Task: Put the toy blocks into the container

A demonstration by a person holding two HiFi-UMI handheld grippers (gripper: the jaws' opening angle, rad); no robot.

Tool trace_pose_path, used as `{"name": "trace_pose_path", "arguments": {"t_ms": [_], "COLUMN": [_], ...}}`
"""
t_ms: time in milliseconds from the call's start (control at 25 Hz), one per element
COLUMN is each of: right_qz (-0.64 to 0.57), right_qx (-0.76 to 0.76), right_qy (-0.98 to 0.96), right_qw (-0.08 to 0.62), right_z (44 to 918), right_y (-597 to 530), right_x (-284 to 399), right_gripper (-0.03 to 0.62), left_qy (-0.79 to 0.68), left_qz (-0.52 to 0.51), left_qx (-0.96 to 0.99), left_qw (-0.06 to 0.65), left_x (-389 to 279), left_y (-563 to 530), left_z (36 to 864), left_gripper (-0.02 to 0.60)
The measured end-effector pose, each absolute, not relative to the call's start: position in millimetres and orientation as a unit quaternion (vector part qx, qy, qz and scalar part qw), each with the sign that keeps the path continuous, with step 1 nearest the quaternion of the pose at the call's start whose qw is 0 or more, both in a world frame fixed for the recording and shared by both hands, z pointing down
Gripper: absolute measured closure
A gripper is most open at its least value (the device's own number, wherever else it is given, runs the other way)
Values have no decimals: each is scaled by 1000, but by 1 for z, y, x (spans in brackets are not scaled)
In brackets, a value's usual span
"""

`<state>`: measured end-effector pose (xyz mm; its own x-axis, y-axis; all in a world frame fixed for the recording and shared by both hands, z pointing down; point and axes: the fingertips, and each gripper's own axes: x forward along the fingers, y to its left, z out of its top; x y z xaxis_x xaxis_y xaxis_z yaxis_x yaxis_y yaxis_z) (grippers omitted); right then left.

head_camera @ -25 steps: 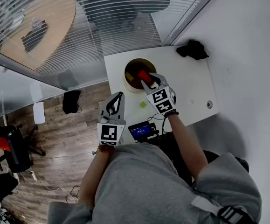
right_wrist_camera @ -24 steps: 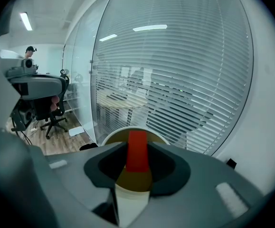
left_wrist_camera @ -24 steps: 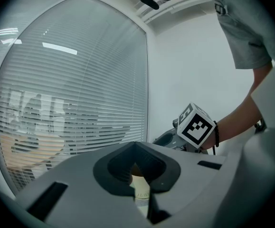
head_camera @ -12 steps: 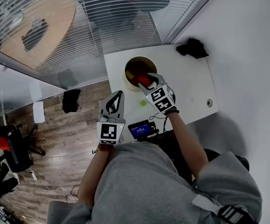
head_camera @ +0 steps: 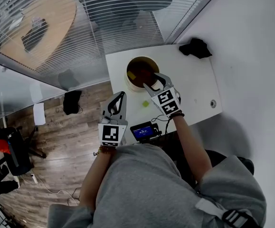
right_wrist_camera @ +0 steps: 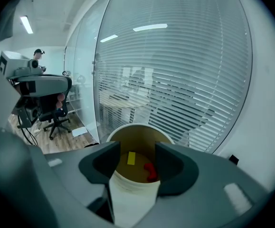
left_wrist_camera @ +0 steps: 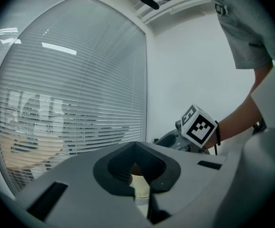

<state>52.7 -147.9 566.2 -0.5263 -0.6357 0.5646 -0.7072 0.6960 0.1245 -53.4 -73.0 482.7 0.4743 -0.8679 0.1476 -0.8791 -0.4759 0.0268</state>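
**Red block in, mind the rim**

My right gripper [head_camera: 154,81] hangs over the container [right_wrist_camera: 132,194], its jaws just opened with nothing between them. The red block [right_wrist_camera: 149,171] lies inside beside the yellow block [right_wrist_camera: 131,158]. My left gripper [head_camera: 120,99] is clenched on nothing. Pulling back low, I could clip the rim and tip the container, or knock the green block [head_camera: 146,104] off the surface [head_camera: 194,89].

No legible text; faint print on container [left_wrist_camera: 141,193] too blurred (small screen [head_camera: 143,133] likewise).
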Motion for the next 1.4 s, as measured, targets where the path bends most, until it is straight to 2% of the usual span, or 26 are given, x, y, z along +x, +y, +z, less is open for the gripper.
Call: {"name": "trace_pose_path", "arguments": {"t_ms": [240, 600, 1400], "right_qz": [15, -7, 50], "right_qx": [300, 231, 224], "right_qy": [-922, -941, -895], "right_qw": [244, 247, 384], "right_z": [548, 560, 670], "right_y": [-118, -74, -54], "right_x": [42, 40, 63], "right_gripper": [374, 398, 398], "left_qy": [-503, -492, -488], "left_qz": [58, 60, 66], "left_qx": [860, 867, 868], "left_qw": [57, 55, 55], "left_x": [-50, -45, -46], "left_y": [-70, -68, -62], "left_z": [486, 485, 487], "left_gripper": [574, 574, 574]}}
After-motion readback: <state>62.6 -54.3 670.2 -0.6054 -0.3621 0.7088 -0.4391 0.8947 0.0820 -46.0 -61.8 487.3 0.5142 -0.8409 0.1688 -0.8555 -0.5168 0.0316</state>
